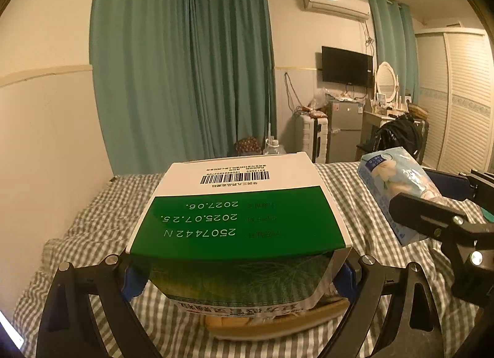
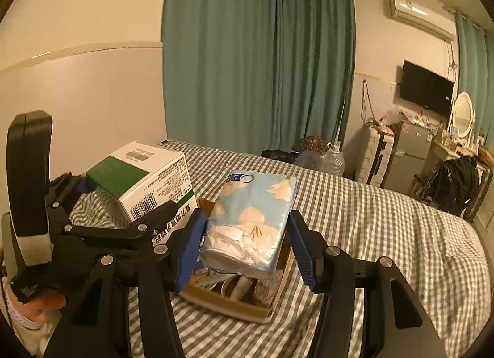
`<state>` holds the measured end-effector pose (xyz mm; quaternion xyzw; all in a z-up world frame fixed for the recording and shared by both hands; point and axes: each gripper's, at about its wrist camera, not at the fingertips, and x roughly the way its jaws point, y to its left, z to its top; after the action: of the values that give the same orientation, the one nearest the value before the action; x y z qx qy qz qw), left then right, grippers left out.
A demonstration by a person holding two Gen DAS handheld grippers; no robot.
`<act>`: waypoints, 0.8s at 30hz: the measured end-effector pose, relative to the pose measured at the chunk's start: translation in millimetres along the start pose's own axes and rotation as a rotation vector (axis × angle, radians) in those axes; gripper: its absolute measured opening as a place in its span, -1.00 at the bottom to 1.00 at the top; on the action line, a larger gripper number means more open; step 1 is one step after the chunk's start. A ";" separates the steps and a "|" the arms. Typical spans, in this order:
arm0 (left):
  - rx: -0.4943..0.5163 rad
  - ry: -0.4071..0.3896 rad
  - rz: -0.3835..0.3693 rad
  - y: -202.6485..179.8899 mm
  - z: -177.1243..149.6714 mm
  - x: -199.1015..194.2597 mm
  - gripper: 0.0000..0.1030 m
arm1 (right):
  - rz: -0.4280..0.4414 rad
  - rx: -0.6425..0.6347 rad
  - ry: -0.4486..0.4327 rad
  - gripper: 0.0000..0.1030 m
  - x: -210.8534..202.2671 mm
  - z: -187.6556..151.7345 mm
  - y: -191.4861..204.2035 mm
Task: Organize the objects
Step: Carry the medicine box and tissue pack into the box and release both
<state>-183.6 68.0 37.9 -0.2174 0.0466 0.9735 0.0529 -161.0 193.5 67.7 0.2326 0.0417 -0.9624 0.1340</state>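
Under me lies a bed covered in a grey-and-white checked sheet [image 2: 386,219], rumpled at its edges. The room behind has cream walls, long teal curtains [image 1: 185,74], a white wall-mounted air conditioner [image 1: 335,3], a black flat television [image 1: 346,65] on the wall, a small grey fridge [image 1: 344,125] and an oval white-framed mirror [image 1: 386,80] on a dresser. A black backpack [image 2: 454,183] rests on a chair near the white louvred wardrobe [image 1: 457,95].

On the sheet sits a shallow brown cardboard tray [image 2: 234,302] with assorted small items in it that I cannot make out.

My left gripper [image 1: 237,274] is clamped on a green-and-white cardboard medicine box [image 1: 237,203] with a barcode and printed dates; its blue pads [image 1: 131,277] press the box's two sides. I hold the box above the near-left end of the tray, tilted upward away from me. In the right wrist view the same box [image 2: 145,172] hangs just left of the tray, beside my right gripper.

My right gripper [image 2: 247,243] grasps a soft pale-blue plastic pack of tissues with white flower print [image 2: 253,216]. The left blue pad [image 2: 191,247] touches the pack's side; the right pad sits at its other edge. The pack hangs over the tray, its far end raised. A hand [image 2: 34,305] shows at the lower left, on the left gripper's handle.
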 end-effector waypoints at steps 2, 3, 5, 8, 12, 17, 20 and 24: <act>0.001 0.016 -0.003 -2.2 0.6 17.1 0.85 | 0.001 0.010 0.013 0.05 17.5 2.1 -8.1; 0.007 0.024 -0.003 -3.8 0.3 27.7 0.85 | 0.002 0.013 0.019 0.05 25.1 2.8 -11.9; 0.015 0.038 -0.003 -7.9 -1.3 42.9 0.85 | 0.003 0.020 0.037 0.05 44.8 3.9 -19.9; 0.023 0.065 -0.011 -13.2 -5.0 68.4 0.85 | 0.009 0.030 0.064 0.05 70.3 1.4 -28.0; 0.036 0.099 -0.020 -20.5 -13.1 92.0 0.85 | 0.019 0.048 0.094 0.05 100.8 -3.4 -41.2; 0.050 0.145 -0.048 -27.1 -24.1 116.0 0.85 | 0.021 0.042 0.149 0.05 139.5 -10.3 -46.5; 0.051 0.177 -0.064 -27.9 -32.9 124.1 0.85 | 0.035 0.059 0.175 0.05 154.8 -18.8 -52.1; 0.050 0.217 -0.094 -31.6 -42.6 135.2 0.85 | 0.039 0.071 0.194 0.05 162.6 -32.7 -57.8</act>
<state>-283.6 105.6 -60.6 -0.3223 0.0660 0.9392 0.0984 -301.9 215.0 -35.0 0.3299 0.0157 -0.9335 0.1395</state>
